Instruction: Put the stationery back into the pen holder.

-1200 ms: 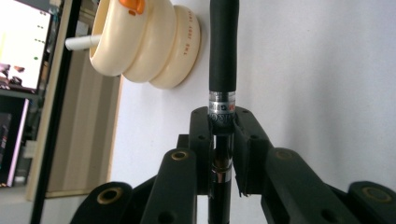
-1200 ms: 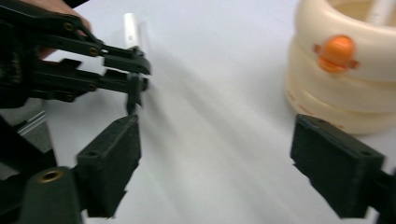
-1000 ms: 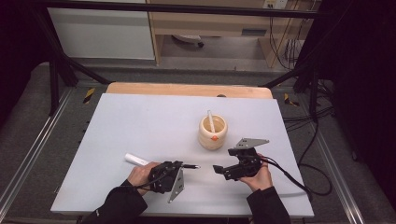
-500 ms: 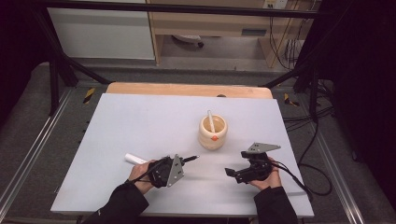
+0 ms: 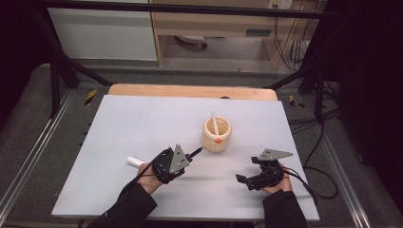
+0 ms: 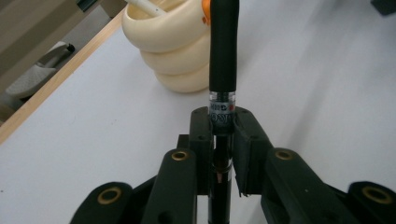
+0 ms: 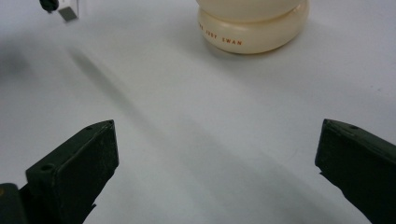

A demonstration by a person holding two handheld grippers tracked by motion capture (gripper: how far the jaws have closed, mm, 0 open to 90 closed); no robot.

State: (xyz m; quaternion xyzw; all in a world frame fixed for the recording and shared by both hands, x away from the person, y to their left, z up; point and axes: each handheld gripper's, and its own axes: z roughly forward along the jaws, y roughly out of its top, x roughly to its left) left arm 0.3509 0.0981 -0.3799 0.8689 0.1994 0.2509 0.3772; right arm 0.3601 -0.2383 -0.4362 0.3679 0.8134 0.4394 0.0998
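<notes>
My left gripper (image 5: pixel 191 155) is shut on a black pen (image 6: pixel 223 46). It holds the pen off the table, with the tip aimed at a cream ribbed holder (image 5: pixel 216 134) at the table's middle. The left gripper view has my jaws (image 6: pixel 223 126) clamped on the pen's labelled band, with the holder (image 6: pixel 173 51) just beyond. A white stick (image 5: pixel 215 123) stands in the holder. My right gripper (image 5: pixel 243 180) rests low near the front right, open. Its jaws (image 7: pixel 217 135) have widened slightly, with nothing between them. They face the holder's base (image 7: pixel 252 32).
A short white tube (image 5: pixel 134 161) lies on the white tabletop (image 5: pixel 142 118) just left of my left hand. A wooden strip (image 5: pixel 190 91) edges the table's far side. Black cables (image 5: pixel 313 175) trail off to the right.
My left gripper has lifted and moved the pen towards the holder. My right gripper has drawn back to the right and lower, towards the front edge.
</notes>
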